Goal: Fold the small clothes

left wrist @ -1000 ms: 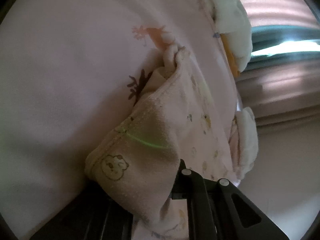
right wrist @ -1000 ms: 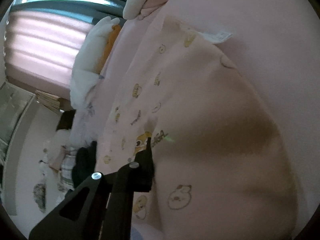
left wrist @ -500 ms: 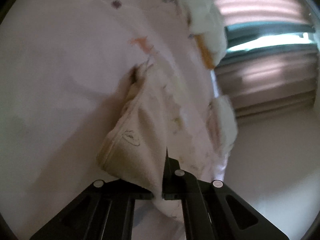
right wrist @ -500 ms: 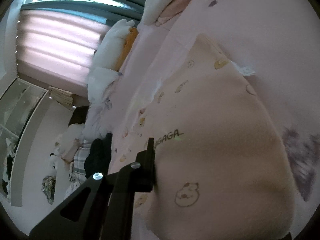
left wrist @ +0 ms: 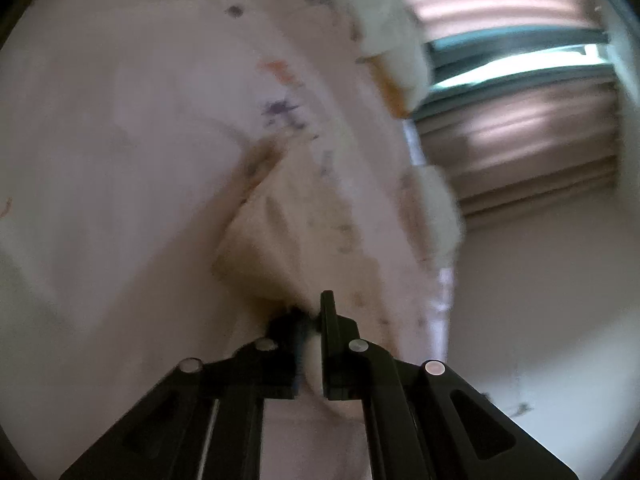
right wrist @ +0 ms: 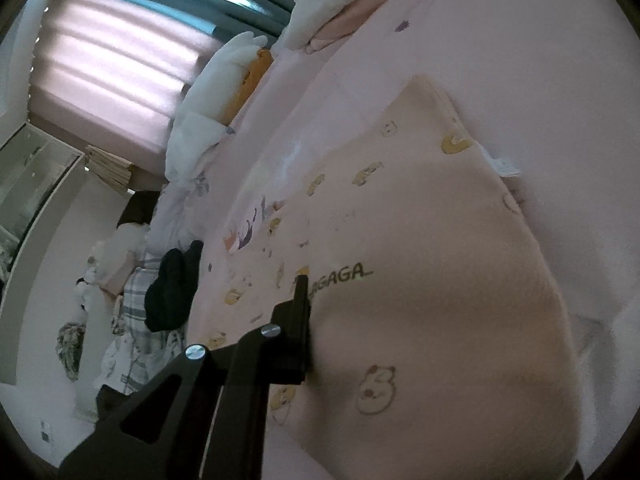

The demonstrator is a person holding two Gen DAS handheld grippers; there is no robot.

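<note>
A small cream garment with cartoon animal prints and the letters "GAGA" [right wrist: 420,264] lies on a pink printed bedsheet [right wrist: 540,60]. My right gripper [right wrist: 316,292] is shut on its near fabric; only its left finger shows, and the cloth drapes over the other. A white label sticks out at the garment's far edge. In the left wrist view the same garment [left wrist: 280,232] trails away, blurred. My left gripper [left wrist: 310,320] is shut on a pinched corner of it.
White plush toys [right wrist: 216,88] and a white pillow [right wrist: 332,4] lie at the bed's far end by pink blinds [right wrist: 112,60]. A black cloth [right wrist: 172,288] and other clothes lie at the bed's left edge. The bedsheet [left wrist: 120,160] spreads left.
Both grippers have pulled back with the garment. It has stretched out and lies flatter and farther from the left camera. More of the sheet shows in both views.
</note>
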